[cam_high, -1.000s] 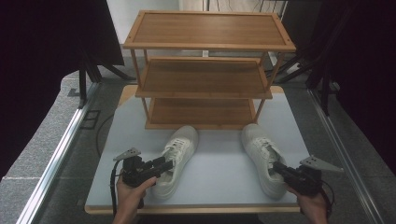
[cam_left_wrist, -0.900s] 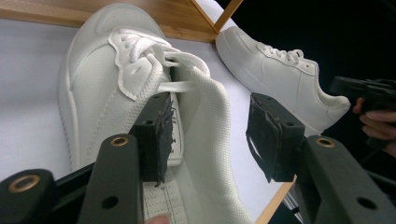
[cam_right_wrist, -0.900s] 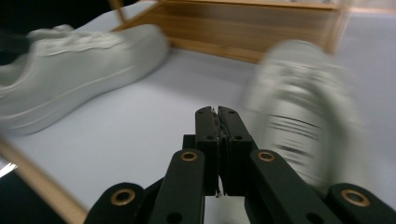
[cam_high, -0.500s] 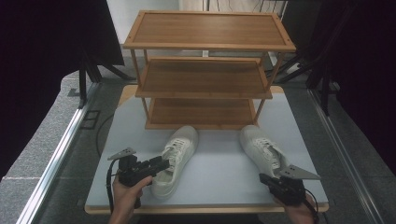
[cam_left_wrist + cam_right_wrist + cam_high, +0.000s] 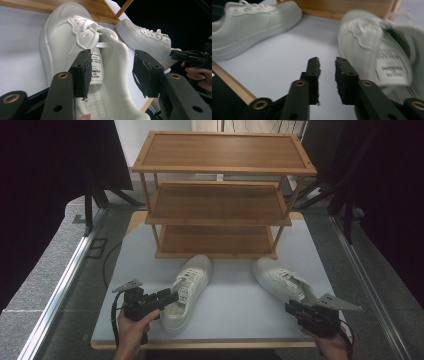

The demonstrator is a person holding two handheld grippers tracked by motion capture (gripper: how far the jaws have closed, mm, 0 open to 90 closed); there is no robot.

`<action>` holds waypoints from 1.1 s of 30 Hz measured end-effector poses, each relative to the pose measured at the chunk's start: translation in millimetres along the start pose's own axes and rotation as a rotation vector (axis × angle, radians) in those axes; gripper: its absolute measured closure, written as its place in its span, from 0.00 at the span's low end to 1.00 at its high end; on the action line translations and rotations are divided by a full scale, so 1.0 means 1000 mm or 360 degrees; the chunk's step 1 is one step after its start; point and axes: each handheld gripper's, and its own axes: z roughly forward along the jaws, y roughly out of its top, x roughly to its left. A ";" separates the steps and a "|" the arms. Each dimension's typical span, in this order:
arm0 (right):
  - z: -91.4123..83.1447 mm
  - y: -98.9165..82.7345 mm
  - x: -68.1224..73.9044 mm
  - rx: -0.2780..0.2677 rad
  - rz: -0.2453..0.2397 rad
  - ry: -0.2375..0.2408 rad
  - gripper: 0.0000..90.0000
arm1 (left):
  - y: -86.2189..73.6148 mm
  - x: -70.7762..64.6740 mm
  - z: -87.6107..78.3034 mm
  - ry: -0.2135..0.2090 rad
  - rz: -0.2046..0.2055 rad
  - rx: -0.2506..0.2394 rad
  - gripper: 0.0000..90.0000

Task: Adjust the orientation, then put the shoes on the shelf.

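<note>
On the pale table (image 5: 230,305) in front of the wooden rack (image 5: 220,200), two white sneakers lay apart, both with toes toward the rack. The left shoe (image 5: 187,287) sat at the left gripper (image 5: 167,297), whose jaws stood wide around the heel collar, one jaw inside the opening by the tongue label, the other outside the padded wall; no pad visibly pressed on it. The right shoe (image 5: 280,281) lay just ahead of the right gripper (image 5: 291,307), whose jaws had just been opening to a narrow gap with nothing between them, beside the heel.

Each shoe looked light, with a soft, compressible upper and a stiffer rubber sole. The collar wall likely offered the firmest purchase: thin enough to pinch, textured enough to resist slip. Laces and tongue would probably deform and let the shoe swing.
</note>
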 end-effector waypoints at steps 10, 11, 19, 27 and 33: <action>-0.007 0.012 0.006 -0.0107 -0.0088 -0.0067 0.54 | 0.006 -0.010 -0.010 0.0091 0.0094 -0.0049 0.52; -0.009 0.014 0.005 -0.0120 -0.0092 -0.0075 0.52 | 0.007 -0.012 -0.011 0.0111 0.0108 -0.0053 0.52; -0.019 0.036 -0.014 -0.0192 -0.0144 -0.0130 0.44 | 0.016 -0.012 -0.020 0.0183 0.0168 -0.0076 0.51; -0.017 0.049 -0.055 -0.0140 -0.0159 -0.0173 0.41 | 0.028 -0.022 -0.014 0.0197 0.0248 -0.0046 0.48; -0.006 0.044 -0.078 -0.0090 -0.0133 -0.0094 0.40 | 0.025 -0.020 -0.002 0.0292 0.0291 -0.0001 0.47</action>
